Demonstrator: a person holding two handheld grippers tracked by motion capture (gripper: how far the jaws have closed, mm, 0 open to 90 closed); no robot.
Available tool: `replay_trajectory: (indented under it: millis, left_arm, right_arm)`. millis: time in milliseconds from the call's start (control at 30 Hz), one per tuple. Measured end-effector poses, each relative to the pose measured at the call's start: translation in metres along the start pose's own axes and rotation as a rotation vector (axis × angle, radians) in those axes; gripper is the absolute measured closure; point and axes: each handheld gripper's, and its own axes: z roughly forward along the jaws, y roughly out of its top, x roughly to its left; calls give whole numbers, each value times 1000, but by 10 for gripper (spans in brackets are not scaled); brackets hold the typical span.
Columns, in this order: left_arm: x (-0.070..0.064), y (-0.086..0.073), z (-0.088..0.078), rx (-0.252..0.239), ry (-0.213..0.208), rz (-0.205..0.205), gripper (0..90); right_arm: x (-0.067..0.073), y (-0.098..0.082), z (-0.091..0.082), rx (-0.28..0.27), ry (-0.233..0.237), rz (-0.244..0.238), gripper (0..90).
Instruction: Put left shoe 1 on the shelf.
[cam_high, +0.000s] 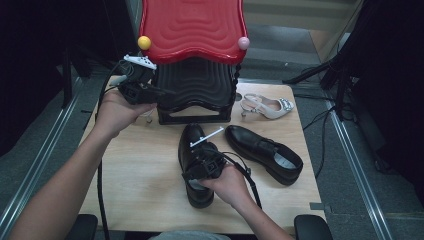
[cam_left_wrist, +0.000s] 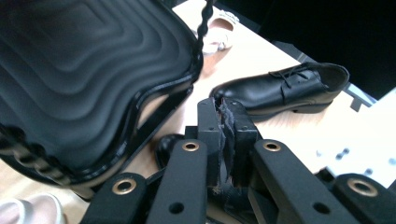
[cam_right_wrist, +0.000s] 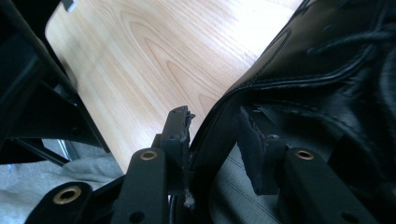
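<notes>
Shoes are being sorted onto a two-tier rack (cam_high: 195, 85), judging by the layout. From the high view, the rack stands at twelve o'clock on the wooden table (cam_high: 145, 170), its red top shelf (cam_high: 192, 27) and black lower shelf (cam_high: 197, 82) both bare. The left gripper (cam_high: 150, 91) hangs at the lower shelf's left edge, about ten o'clock, while the right gripper (cam_high: 200, 167) sits at six o'clock on the nearer black shoe (cam_high: 196, 145), reaching into its opening. A second black shoe (cam_high: 265, 152) lies at three o'clock, and a white heeled sandal (cam_high: 267, 106) at one o'clock — both apparently waiting their turn. In the left gripper view, the pads (cam_left_wrist: 219, 135) are pressed together with nothing between them. In the right gripper view, the jaws straddle the shoe's collar (cam_right_wrist: 212, 135): the left pad lies against the leather, the right pad (cam_right_wrist: 252, 140) stands clear inside — a spread, loose hold, likely placed for lifting by the rim.
</notes>
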Motion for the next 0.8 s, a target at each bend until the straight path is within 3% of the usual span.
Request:
replay_trajectory:
  millis: [133,433,800]
  left_arm:
    - [3,14,-5,-25,4,2,880]
    - [9,47,-17,-64,12,21,900]
    - [17,90,-12,-91,83,13,900]
  right_arm:
    - [1,1,7,31,-4,27,640]
    - [5,3,21,63,-33,16,627]
    - [3,9,29,94,-58,27,614]
